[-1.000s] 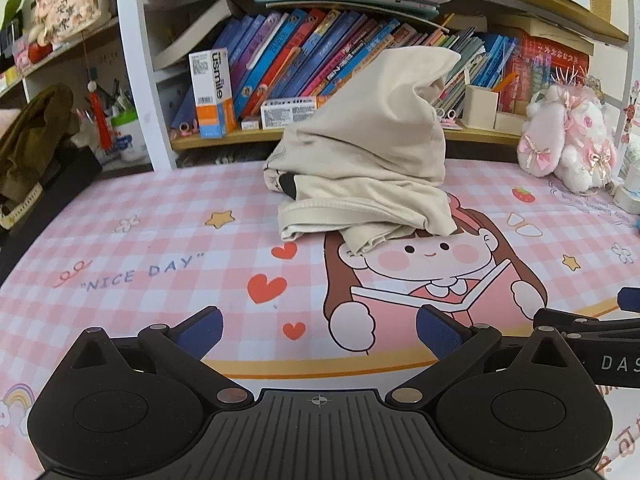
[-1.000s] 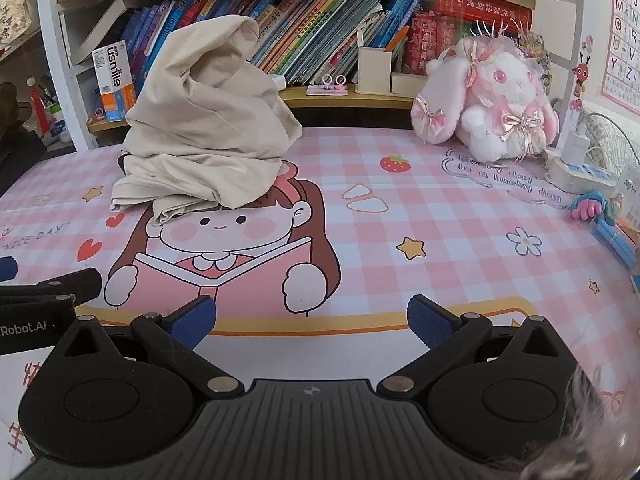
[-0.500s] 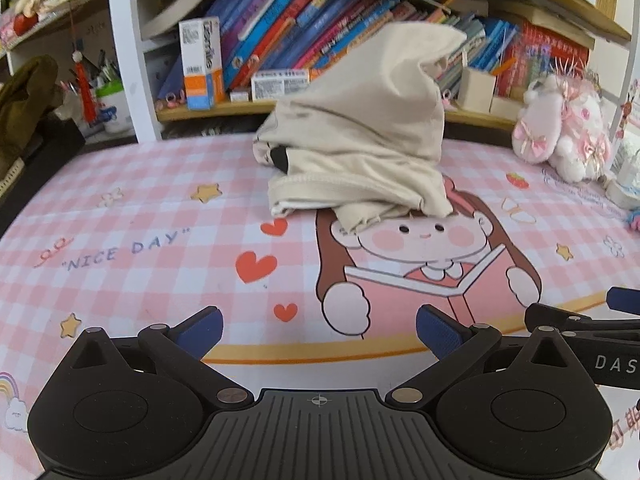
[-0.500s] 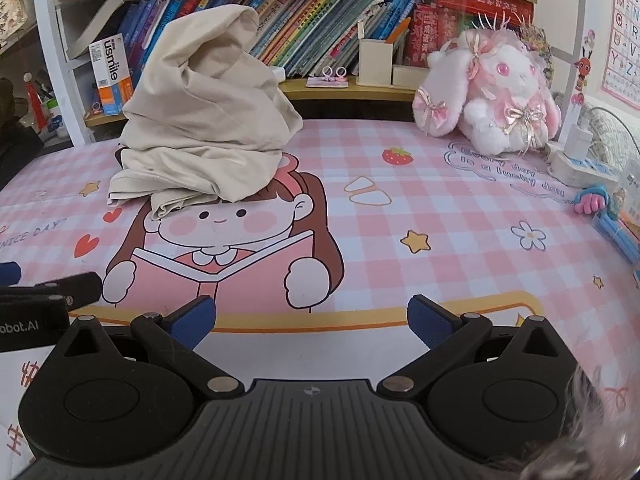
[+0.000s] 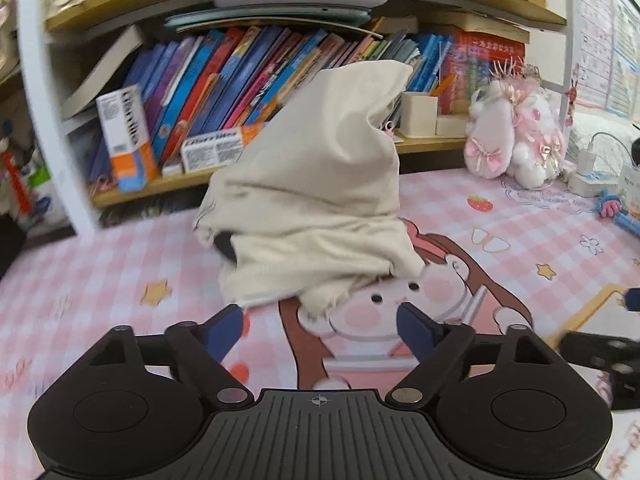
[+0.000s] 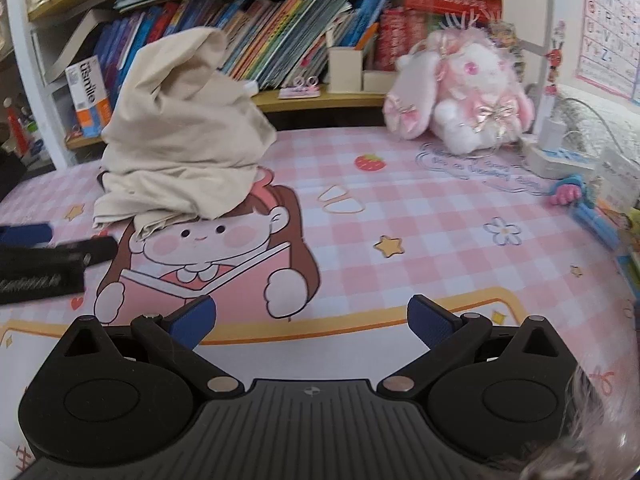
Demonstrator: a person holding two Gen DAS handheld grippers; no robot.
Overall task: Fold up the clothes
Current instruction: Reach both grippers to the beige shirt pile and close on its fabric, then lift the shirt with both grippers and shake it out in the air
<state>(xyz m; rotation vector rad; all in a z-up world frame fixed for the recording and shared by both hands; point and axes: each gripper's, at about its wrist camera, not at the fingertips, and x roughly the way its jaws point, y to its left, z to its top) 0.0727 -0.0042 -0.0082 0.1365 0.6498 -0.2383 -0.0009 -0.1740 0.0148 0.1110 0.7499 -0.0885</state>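
Right wrist: plush rabbit (image 6: 460, 92) beside bookshelf (image 6: 320, 98).

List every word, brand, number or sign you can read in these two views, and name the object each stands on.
"usmile": white and orange carton on the wooden bookshelf.
Alphabet letters including "Z": wall chart; the rest too blurred.
Curly blue writing on the pink checked desk mat: unreadable.
Red book spines, black left gripper lettering: too blurred.

Garment (image 5: 316, 200): plain beige. Table mat (image 6: 440, 240): pink-and-white check with cartoon girl, stars, hearts. Plush rabbit (image 6: 460, 92): pink and white. Gripper pads (image 6: 430, 320): blue.
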